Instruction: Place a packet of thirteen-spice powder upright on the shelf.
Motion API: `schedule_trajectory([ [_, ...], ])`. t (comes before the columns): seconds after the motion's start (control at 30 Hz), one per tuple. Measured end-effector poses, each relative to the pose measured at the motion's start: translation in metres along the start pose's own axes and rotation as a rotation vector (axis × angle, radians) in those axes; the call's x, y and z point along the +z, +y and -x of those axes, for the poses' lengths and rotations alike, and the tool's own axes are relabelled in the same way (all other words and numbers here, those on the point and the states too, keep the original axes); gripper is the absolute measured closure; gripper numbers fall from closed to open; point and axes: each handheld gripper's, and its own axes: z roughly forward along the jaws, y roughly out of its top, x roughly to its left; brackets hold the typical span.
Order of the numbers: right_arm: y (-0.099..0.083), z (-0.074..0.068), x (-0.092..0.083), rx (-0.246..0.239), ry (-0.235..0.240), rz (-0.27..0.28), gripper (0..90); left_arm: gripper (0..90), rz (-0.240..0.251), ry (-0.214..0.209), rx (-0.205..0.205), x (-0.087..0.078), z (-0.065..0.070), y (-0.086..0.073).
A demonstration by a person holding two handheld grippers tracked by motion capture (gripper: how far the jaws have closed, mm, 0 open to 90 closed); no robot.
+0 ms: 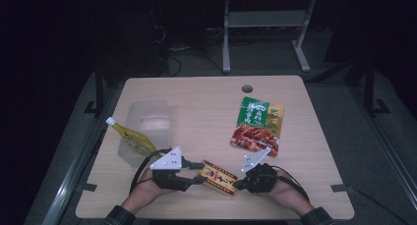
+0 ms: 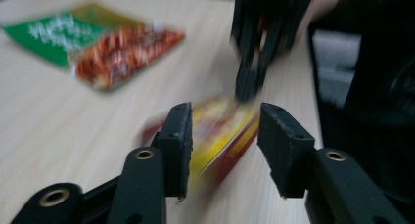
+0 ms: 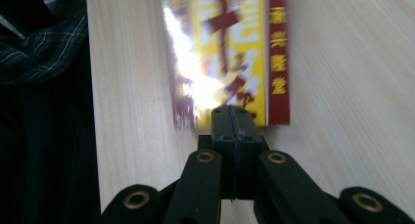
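Black jaws of the right hand-held gripper, pressed flat together on the near edge of the yellow-and-red sachet; grip closed on it, pads meeting with only the thin packet edge between.

Sachet: small, flat, rectangular foil packet. Face bright yellow with large dark red characters; a dark red band down one long side carrying yellow characters; the opposite side shiny, with strong glare washing out the print. Blurred in both gripper views. Location: near the front edge of the tabletop, between the two hands, lying slantwise in the high view, its right end in the right hand-held gripper, its left end at the tip of the left hand-held gripper.

Left hand-held gripper: jaws partly apart, standing on either side of the sachet's end. Sachet lies between them; whether the pads already press on it cannot be told through the blur. Grey three-cornered plate on top, cable looping back towards the forearm.

Other items on the tabletop:
- green and orange food pouch, flat, on the right half, well apart from the sachet
- clear plastic tub, left half
- yellow squeeze pouch with white cap, leaning against the tub's left side

Person's forearms with dark checked sleeves enter from the near edge
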Motion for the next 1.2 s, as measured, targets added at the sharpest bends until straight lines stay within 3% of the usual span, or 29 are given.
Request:
schedule_trajectory([
  [0.13, 0.007, -0.004, 0.014, -0.032, 0.005, -0.042, 90.0, 50.7, -0.064, 0.010, 0.025, 0.010, 0.001, -0.001],
  [0.23, 0.010, -0.005, 0.018, -0.045, 0.000, -0.050, 90.0, 47.0, -0.094, 0.066, 0.020, 0.011, -0.002, -0.005],
  [0.37, 0.014, -0.002, 0.010, -0.043, -0.019, -0.008, 90.0, 42.0, -0.117, 0.095, -0.035, 0.011, -0.009, -0.011],
  [0.5, 0.027, 0.001, 0.000, -0.026, -0.053, 0.049, 90.0, 37.5, -0.143, 0.112, -0.050, 0.012, -0.011, -0.017],
  [0.6, 0.038, -0.004, 0.008, -0.051, -0.023, 0.045, 90.0, 37.1, -0.152, 0.122, -0.059, 0.011, -0.011, -0.019],
  [0.73, 0.044, -0.021, 0.027, -0.109, 0.044, 0.013, 90.0, 36.7, -0.154, 0.126, -0.071, 0.009, -0.012, -0.022],
  [0.83, 0.044, -0.026, 0.037, -0.125, 0.037, -0.040, 90.0, 35.8, -0.149, 0.130, -0.079, 0.008, -0.013, -0.021],
  [1.07, 0.030, -0.004, 0.024, -0.064, -0.054, -0.052, 90.0, 28.5, -0.158, 0.149, -0.083, 0.011, -0.015, -0.022],
  [1.2, 0.025, 0.015, 0.016, -0.024, -0.110, -0.050, 90.0, 24.6, -0.171, 0.189, -0.090, 0.015, -0.017, -0.020],
])
